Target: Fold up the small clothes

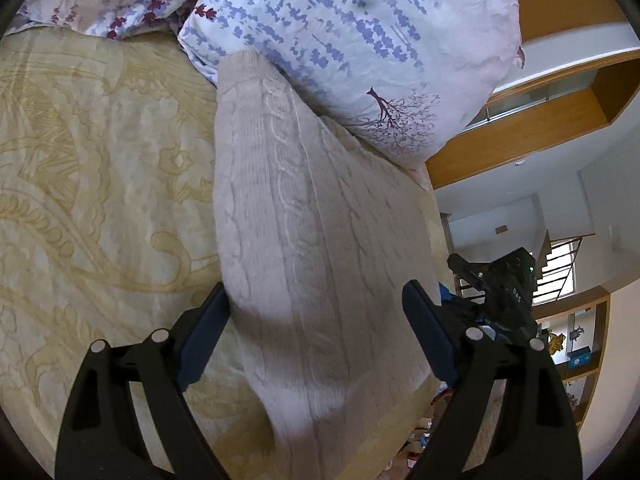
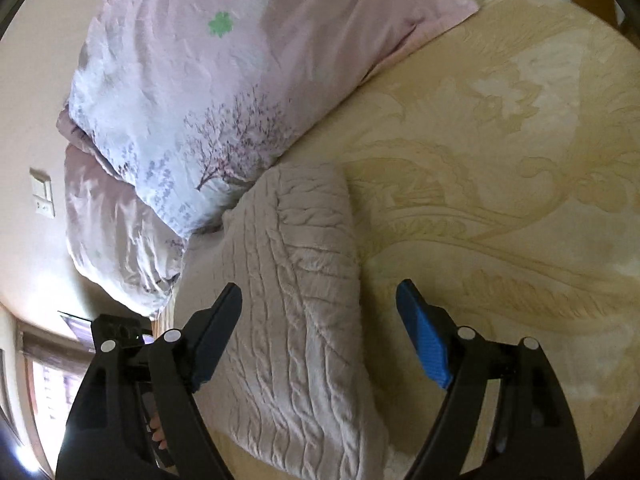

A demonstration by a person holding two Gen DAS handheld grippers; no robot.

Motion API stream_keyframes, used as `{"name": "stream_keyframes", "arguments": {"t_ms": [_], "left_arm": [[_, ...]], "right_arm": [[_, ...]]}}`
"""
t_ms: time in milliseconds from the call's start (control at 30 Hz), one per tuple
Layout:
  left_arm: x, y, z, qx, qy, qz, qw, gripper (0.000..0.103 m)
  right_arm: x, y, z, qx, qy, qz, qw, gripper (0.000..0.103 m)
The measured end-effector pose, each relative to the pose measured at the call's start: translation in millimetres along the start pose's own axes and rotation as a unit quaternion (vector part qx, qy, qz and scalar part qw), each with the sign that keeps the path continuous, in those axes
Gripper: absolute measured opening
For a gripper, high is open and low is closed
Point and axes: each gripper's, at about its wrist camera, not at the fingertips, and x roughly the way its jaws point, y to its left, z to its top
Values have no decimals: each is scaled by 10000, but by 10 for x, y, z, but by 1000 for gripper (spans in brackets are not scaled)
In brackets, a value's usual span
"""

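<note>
A beige cable-knit sweater (image 1: pixel 304 216) lies folded into a long narrow shape on a cream patterned bedspread (image 1: pixel 88 184). My left gripper (image 1: pixel 316 296) is open, its fingers to either side of the sweater's near part, holding nothing. In the right wrist view the same sweater (image 2: pixel 304 304) lies on the bedspread (image 2: pixel 500 184). My right gripper (image 2: pixel 320 292) is open above the sweater's right edge, holding nothing. The other gripper (image 1: pixel 500 284) shows at the right of the left wrist view, beyond the bed edge.
A floral pillow (image 1: pixel 352 40) touches the sweater's far end; it also shows in the right wrist view (image 2: pixel 192 92). A second pillow (image 2: pixel 116 232) lies under it. The bed edge (image 1: pixel 432 208) runs along the sweater's right side, with wooden shelves (image 1: pixel 576 344) beyond.
</note>
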Motion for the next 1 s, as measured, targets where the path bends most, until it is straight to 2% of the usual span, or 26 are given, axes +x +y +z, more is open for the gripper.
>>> {"name": "stream_keyframes", "arguments": {"t_ms": [133,267,333,467,533,600,633,700,767,867,1000], "left_arm": [[57,45,11,-86,7,-72,9999,80],[68,69,18,-149,-44,-174,9997,80],[76,81,20,-183,-76,-227,9995,79],[131,105,36,-322,-103,-345,9988,70],[142,140,30,-400,-98,-425,9983,64],[110,161,16,-407,-152,-489,9979,53],[91,162,9,-394,-175,-544,9976,51],[49,166,-3,-369,-212,-657,9969,44],[-25,159,-13,-315,-253,-832,9957,42],[-157,130,-49,-208,-308,-1087,9934,41],[-402,160,-108,-80,-433,-1143,9925,40]], "right_arm": [[84,12,30,-95,107,157,9998,80],[173,60,7,-298,253,405,9984,74],[260,66,2,-275,456,590,9968,62],[305,147,-14,-471,394,569,9965,58],[337,138,-39,-438,409,638,9962,42],[304,131,-70,-448,327,789,9953,35],[280,134,-84,-445,281,832,9951,33],[220,169,-121,-456,189,934,9944,31],[146,258,-173,-508,109,1002,9936,29],[67,392,-256,-585,29,1145,9917,28],[68,567,-371,-617,-10,1365,9887,28]]}}
